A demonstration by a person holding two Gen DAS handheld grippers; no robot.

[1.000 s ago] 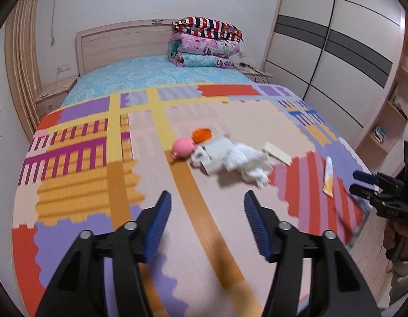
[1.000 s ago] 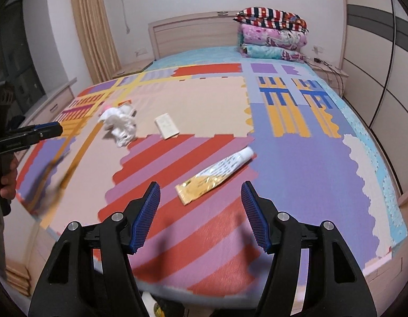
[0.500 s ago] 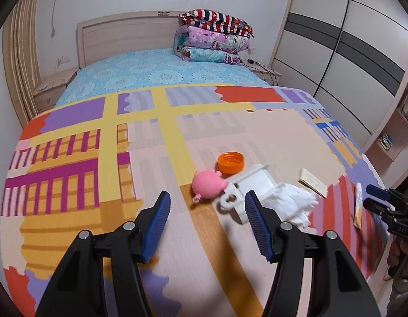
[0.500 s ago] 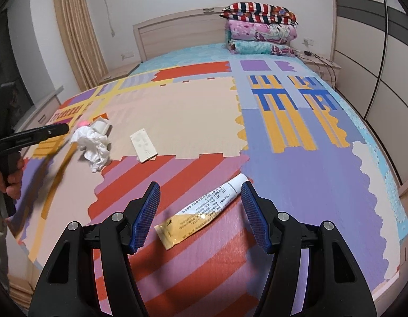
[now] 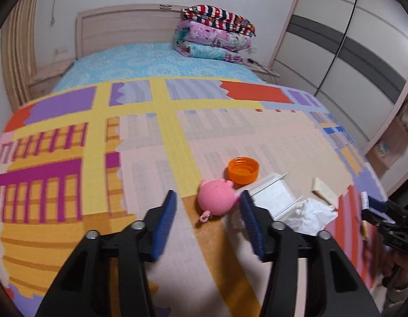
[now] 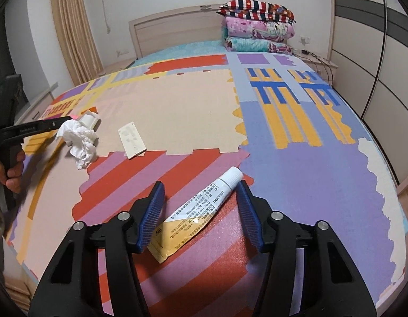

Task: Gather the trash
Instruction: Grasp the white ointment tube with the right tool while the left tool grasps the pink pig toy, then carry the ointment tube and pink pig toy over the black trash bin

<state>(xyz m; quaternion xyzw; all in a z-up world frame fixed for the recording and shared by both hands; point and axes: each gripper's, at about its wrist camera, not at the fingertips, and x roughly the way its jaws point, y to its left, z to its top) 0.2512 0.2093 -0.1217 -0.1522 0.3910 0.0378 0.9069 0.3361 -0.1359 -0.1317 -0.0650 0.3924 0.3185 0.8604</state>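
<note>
On the patchwork bed cover (image 5: 71, 185) lies a pink pig toy (image 5: 217, 198). My left gripper (image 5: 208, 194) stands around it with its jaws closing. The right pad is close to the pig and the left pad is clear of it. Just beyond are an orange cap (image 5: 243, 170), a small white box (image 5: 272, 198), crumpled tissue (image 5: 309, 214) and a flat white packet (image 5: 324, 191). A white-and-yellow ointment tube (image 6: 201, 206) lies between the closing jaws of my right gripper (image 6: 200, 185), and neither pad touches it.
Folded blankets (image 5: 217, 34) are stacked by the headboard (image 5: 124, 26). A wardrobe (image 5: 349, 52) stands along the right of the bed. In the right wrist view the tissue (image 6: 79, 140) and packet (image 6: 132, 140) lie to the left, with a person's hand (image 6: 10, 169) at the edge.
Both grippers have come lower and closer to the bed. The pig is now between the left fingers and the tube between the right fingers. Both pairs of jaws have narrowed.
</note>
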